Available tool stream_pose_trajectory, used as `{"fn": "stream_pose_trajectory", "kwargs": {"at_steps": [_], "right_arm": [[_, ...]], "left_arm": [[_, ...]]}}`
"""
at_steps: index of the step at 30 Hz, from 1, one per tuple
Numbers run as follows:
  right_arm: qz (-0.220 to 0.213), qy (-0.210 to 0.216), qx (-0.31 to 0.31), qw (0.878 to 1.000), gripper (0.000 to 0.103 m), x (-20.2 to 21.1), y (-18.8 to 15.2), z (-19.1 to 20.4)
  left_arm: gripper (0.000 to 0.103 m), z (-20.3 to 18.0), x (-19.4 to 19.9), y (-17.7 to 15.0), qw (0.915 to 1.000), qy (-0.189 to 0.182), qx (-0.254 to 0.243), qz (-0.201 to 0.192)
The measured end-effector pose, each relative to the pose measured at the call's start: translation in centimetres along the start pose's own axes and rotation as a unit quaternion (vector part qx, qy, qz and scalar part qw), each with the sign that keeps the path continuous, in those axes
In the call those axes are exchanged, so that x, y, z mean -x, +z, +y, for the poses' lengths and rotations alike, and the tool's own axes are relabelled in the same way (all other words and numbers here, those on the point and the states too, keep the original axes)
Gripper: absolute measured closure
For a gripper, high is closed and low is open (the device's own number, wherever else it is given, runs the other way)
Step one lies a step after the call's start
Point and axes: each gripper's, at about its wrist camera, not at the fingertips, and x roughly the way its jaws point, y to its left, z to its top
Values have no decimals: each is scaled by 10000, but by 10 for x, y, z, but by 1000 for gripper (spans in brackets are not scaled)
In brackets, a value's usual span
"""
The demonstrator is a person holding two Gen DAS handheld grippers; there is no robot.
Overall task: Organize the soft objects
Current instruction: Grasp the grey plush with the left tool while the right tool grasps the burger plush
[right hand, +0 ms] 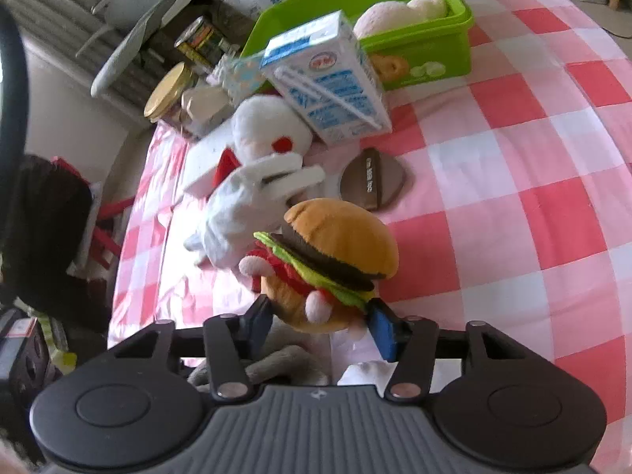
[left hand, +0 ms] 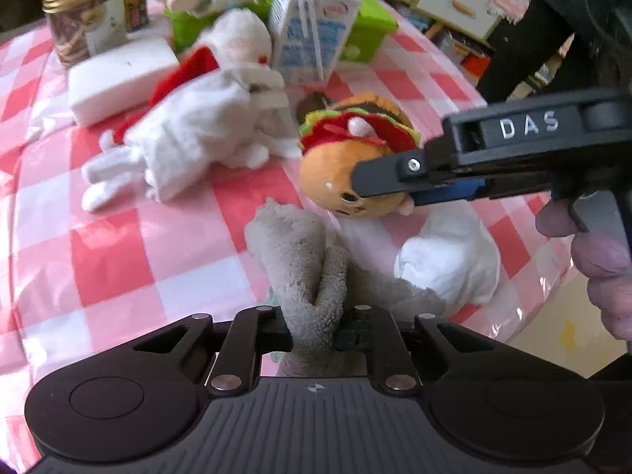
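Burger plush [right hand: 331, 264]: clamped at its lower bun between the right gripper's [right hand: 320, 326] blue-padded fingers; held above the checked counter [right hand: 513, 181]
Grey towel [left hand: 312, 276]: pinched in a fold by the left gripper's [left hand: 314, 326] fingers; just beside the burger plush
White rabbit plush [left hand: 205, 130]: lying on the counter behind
Milk carton [left hand: 312, 27]: near the rabbit's head; touching the green bin [right hand: 430, 47]
Green bin: holds a pale plush [right hand: 395, 14]

We are holding the left gripper [left hand: 314, 326] low with its jaws pinched narrowly together, while the right gripper [right hand: 318, 326] is reaching in from the right, jaws clamped wider, fingers [left hand: 600, 260] wrapping its handle.
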Motion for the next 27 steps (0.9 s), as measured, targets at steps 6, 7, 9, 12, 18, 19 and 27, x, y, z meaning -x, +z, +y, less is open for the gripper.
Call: {"fn": "stream_pose_trajectory", "kwargs": {"at_steps": [6, 7, 9, 12, 18, 19, 27], "right_arm": [[-113, 59, -60, 9999, 77, 15, 5, -1], [-135, 48, -73, 9999, 81, 18, 6, -2], [-172, 44, -89, 9998, 81, 22, 8, -3], [-152, 47, -149, 9998, 80, 23, 9, -6], [-160, 73, -405, 9990, 44, 14, 11, -10], [-152, 57, -408, 9990, 44, 11, 12, -10], [-86, -122, -412, 9990, 44, -3, 14, -8]], "left_arm": [[91, 7, 23, 8, 9984, 146, 224, -501], [91, 9, 26, 10, 9977, 216, 265, -591], [91, 13, 33, 14, 9957, 378, 362, -763], [90, 19, 35, 16, 9933, 635, 417, -867], [63, 30, 27, 18, 9906, 1010, 552, -740], [63, 31, 29, 17, 9904, 1012, 575, -752], [69, 37, 30, 16, 9907, 799, 851, -694]]}}
